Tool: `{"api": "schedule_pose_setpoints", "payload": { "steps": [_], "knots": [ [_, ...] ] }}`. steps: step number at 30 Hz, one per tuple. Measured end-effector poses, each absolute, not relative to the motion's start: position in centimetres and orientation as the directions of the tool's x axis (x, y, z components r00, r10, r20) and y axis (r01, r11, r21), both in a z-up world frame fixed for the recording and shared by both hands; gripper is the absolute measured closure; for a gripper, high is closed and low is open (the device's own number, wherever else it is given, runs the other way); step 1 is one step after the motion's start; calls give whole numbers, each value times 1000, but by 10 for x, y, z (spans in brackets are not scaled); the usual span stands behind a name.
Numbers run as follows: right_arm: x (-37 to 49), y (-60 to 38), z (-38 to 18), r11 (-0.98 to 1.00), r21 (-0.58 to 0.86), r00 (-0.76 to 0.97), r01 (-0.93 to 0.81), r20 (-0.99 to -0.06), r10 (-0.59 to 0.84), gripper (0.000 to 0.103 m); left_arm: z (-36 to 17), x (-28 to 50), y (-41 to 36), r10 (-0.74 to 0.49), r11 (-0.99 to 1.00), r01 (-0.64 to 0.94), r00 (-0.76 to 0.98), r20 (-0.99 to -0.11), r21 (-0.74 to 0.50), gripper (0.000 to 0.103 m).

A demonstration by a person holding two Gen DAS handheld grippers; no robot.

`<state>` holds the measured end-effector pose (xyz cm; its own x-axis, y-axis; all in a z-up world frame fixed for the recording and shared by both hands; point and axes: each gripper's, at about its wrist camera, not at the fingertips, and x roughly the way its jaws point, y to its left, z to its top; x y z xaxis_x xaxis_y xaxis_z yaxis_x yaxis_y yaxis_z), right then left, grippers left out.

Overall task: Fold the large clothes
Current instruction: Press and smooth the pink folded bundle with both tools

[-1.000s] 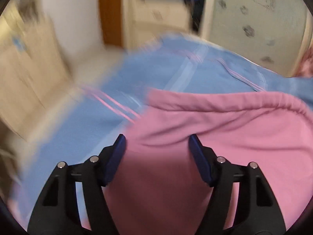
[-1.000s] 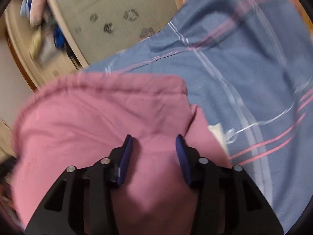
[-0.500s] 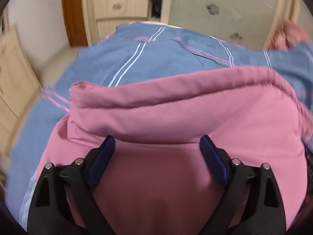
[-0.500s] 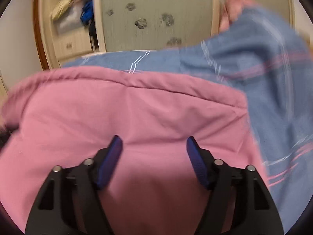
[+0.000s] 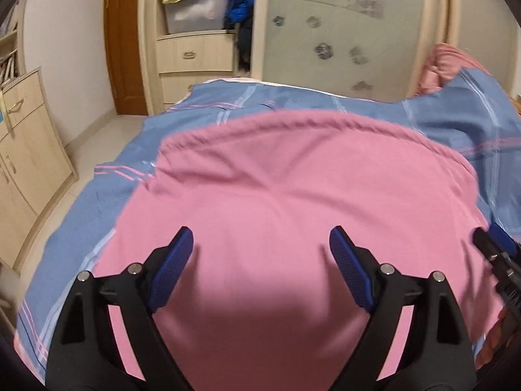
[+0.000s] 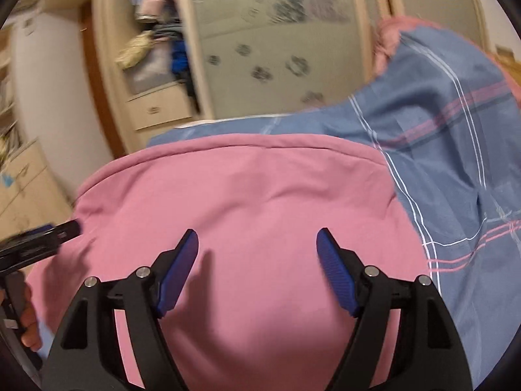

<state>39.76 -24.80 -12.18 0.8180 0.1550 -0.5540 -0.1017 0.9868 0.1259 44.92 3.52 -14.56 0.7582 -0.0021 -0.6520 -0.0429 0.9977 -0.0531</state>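
While spread flat on the bed (image 5: 208, 104), pink garment (image 5: 293, 195) fills the near half of both views, lying directly ahead of and beneath both sets of jaws. Rests on a blue checked bedsheet (image 6: 456, 137), with its rolled far edge running left to right across the view, away from both cameras. Long axis hard to judge, since the near part is hidden under the tools, though the visible spread runs wider side to side than front to back.

Left gripper (image 5: 260, 257) hovers over the middle of the cloth, jaws released and wide apart, grasping nothing. Right gripper (image 6: 257, 257) likewise hovers with jaws parted and empty, just beside its partner; each shows at the edge of the other's view. Whether the blue pads touch the fabric cannot be told; shadows fall close beneath them.

Probably between folds, with the cloth let go and a new hold not yet taken. Left corner of the far edge lies nearer the left gripper, right corner by the sheet's stripes nearer the right one. Next fold likely turns on that: each side taking its own end of the edge and bringing it across.

Wardrobe (image 5: 342, 32) with a frosted door stands beyond the bed, drawers (image 5: 195, 55) to its left.
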Motion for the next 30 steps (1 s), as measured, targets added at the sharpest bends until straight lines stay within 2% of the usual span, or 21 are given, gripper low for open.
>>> {"api": "schedule_pose_setpoints", "payload": {
  "steps": [2, 6, 9, 11, 13, 15, 17, 19, 20, 23, 27, 30],
  "knots": [
    [402, -233, -140, 993, 61, 794, -105, -596, 121, 26, -167, 448, 23, 5, 999, -29, 727, -686, -24, 16],
    [409, -209, -176, 991, -89, 818, -98, -575, 29, 23, -196, 453, 15, 69, 998, -48, 700, -711, 50, 14],
    [417, -211, -175, 992, -71, 793, -104, -608, 40, 23, -199, 468, 23, 27, 999, -48, 648, -761, -5, 11],
    [414, -215, -164, 990, -59, 783, -125, -619, 62, 23, -185, 464, 31, -22, 998, -29, 645, -764, -53, 14],
    [396, -234, -142, 993, -38, 825, -110, -561, 70, 24, -168, 451, 44, -19, 998, -31, 692, -722, -55, 17],
    [380, -260, -135, 998, -50, 854, -30, -521, 0, 24, -163, 438, 65, 45, 996, -87, 714, -698, -25, 17],
    [382, -285, -156, 999, -35, 805, 22, -592, -38, 24, -179, 439, 95, 42, 987, -144, 661, -749, -73, 17],
    [386, -305, -185, 998, 55, 757, -11, -651, 44, 21, -198, 439, 110, -19, 983, -129, 630, -776, -128, 15],
    [383, -310, -192, 995, 94, 759, -28, -646, 83, 21, -202, 440, 110, -21, 986, -117, 624, -781, -119, 15],
    [380, -303, -185, 999, 29, 742, -30, -669, 42, 21, -195, 434, 105, 29, 989, -131, 624, -781, -68, 15],
    [347, -312, -162, 998, 56, 763, -2, -645, 37, 21, -176, 398, 105, 50, 990, -132, 685, -727, -56, 17],
    [346, -315, -189, 999, 41, 722, -22, -690, 44, 21, -199, 403, 105, 47, 991, -124, 634, -772, -42, 15]
  ]
}}
